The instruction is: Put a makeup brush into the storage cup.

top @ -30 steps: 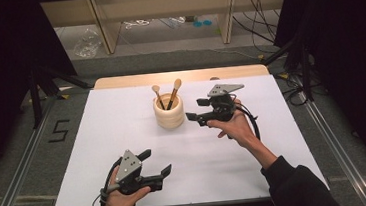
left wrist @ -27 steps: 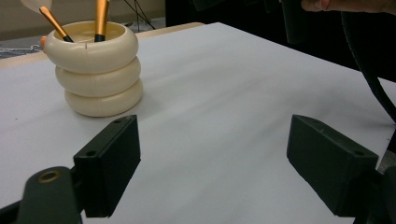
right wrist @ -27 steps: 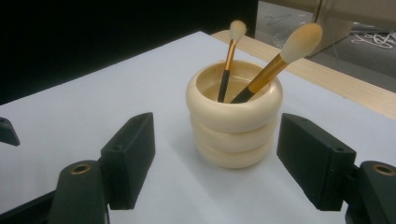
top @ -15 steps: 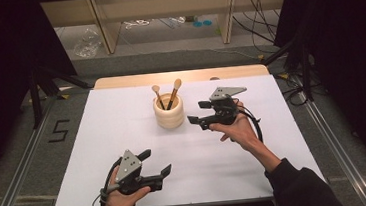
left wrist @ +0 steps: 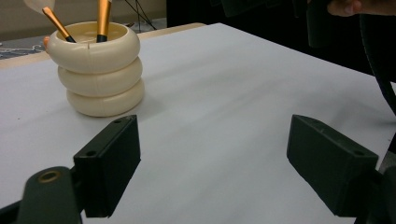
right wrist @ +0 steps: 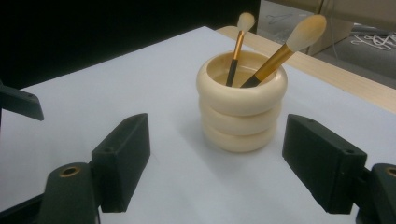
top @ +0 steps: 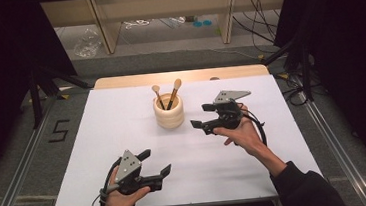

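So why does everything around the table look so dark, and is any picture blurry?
High view: light falls on the white table, the sides stay black. Right gripper view: the cream holder is sharp. Left gripper view: its near jaws look slightly soft.

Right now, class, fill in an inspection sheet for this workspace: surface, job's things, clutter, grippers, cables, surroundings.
Surface: white table top, bare, wooden strip at the far edge.
Job's things: cream ringed holder upright, two makeup brushes standing in it.
Clutter: nothing seen.
Grippers: left gripper open, near edge; right gripper open, beside the holder, apart from it.
Cables: black cable trailing by the right hand.
Surroundings: wooden shelf frame, floor cables behind.
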A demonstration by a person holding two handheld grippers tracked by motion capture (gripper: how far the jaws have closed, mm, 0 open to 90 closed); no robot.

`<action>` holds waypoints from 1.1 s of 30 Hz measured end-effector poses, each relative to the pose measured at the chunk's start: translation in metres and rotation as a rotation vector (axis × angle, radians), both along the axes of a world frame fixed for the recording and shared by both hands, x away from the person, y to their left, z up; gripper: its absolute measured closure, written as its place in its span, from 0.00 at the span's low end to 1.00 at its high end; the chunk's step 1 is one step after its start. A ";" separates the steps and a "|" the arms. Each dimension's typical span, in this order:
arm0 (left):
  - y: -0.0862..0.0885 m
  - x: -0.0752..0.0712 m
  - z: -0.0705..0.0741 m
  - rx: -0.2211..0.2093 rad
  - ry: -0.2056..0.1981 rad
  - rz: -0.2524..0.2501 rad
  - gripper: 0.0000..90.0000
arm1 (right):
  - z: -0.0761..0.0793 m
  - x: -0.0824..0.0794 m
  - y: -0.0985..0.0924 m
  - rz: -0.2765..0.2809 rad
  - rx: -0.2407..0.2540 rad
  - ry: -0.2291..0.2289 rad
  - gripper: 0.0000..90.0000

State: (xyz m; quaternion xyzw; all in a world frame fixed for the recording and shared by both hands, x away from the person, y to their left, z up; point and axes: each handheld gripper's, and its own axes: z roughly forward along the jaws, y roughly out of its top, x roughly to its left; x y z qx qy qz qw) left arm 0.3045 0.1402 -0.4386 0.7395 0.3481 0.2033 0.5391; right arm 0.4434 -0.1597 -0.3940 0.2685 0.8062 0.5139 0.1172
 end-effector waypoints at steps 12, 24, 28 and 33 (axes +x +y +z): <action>0.000 0.000 0.000 -0.005 -0.001 -0.003 0.19 | -0.004 -0.010 -0.009 -0.011 -0.033 -0.010 0.27; -0.001 0.000 0.000 -0.007 0.001 0.000 0.19 | -0.002 -0.023 -0.024 -0.022 -0.011 -0.006 0.27; -0.001 0.000 0.000 -0.008 0.000 0.000 0.19 | -0.005 -0.026 -0.027 -0.018 -0.004 0.007 0.27; -0.001 0.000 0.000 -0.005 0.001 0.000 0.19 | -0.007 -0.031 -0.031 -0.025 0.005 0.007 0.27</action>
